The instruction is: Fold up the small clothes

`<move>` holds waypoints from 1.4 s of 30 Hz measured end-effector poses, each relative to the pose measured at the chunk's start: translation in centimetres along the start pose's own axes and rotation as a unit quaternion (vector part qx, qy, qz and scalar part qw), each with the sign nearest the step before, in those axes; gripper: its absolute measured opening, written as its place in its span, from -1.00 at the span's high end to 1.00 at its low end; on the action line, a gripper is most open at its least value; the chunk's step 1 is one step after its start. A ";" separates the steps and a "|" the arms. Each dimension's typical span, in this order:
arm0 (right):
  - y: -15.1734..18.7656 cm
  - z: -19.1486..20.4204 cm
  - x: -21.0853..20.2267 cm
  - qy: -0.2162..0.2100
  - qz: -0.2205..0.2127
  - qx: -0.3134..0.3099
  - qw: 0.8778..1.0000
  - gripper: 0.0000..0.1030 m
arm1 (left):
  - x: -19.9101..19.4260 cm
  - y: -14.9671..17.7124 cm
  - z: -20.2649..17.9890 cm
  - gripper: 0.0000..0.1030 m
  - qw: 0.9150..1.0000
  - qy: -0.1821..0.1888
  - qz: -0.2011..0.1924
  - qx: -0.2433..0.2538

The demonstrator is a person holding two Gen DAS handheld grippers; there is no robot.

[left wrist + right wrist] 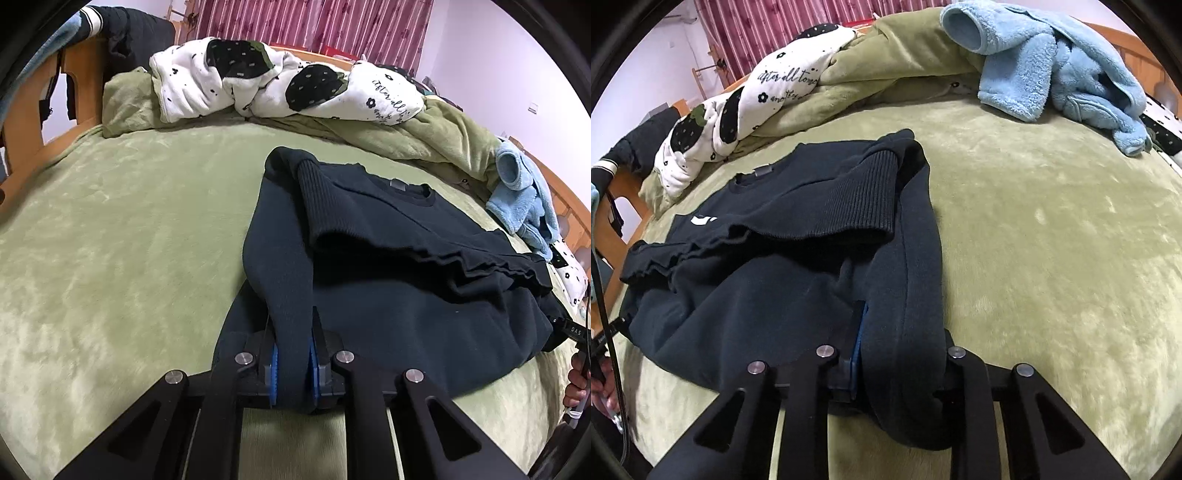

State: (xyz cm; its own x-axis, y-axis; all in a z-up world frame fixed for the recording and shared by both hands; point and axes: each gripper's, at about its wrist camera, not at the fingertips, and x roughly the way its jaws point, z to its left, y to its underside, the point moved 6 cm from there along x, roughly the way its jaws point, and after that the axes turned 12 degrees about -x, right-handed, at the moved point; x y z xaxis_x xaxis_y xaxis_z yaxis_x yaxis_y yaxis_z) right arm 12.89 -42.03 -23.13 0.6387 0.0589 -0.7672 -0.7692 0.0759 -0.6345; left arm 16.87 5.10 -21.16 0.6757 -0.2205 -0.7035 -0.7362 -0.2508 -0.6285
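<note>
A dark navy sweatshirt (406, 273) lies on the green bedspread (129, 240), collar away from me, both sleeves folded in across its body. My left gripper (291, 354) is shut on the sweatshirt's left bottom edge, cloth pinched between the blue pads (274, 369). My right gripper (886, 354) is shut on the right bottom edge of the sweatshirt (768, 280); cloth drapes over and hides its right finger. The ribbed cuffs (864, 199) lie on top of the chest.
A white flower-print quilt (280, 85) and a rumpled green blanket (424, 133) lie along the far side of the bed. A light blue fleece garment (1056, 70) lies at the far right. A wooden bed frame (26, 122) is at the left.
</note>
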 end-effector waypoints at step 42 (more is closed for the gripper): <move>3.7 5.8 -9.6 0.001 -0.053 -0.058 0.997 0.29 | -6.0 3.9 -2.6 -0.05 0.999 -0.006 0.000 0.048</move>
State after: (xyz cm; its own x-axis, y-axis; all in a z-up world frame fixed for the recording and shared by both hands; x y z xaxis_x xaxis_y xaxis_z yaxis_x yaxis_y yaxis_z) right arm 4.06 -36.58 -17.54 0.7167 0.0539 -0.6953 -0.6945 -0.0345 -0.7186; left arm 10.03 2.96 -18.57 0.6750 -0.2091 -0.7076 -0.7374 -0.1587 -0.6565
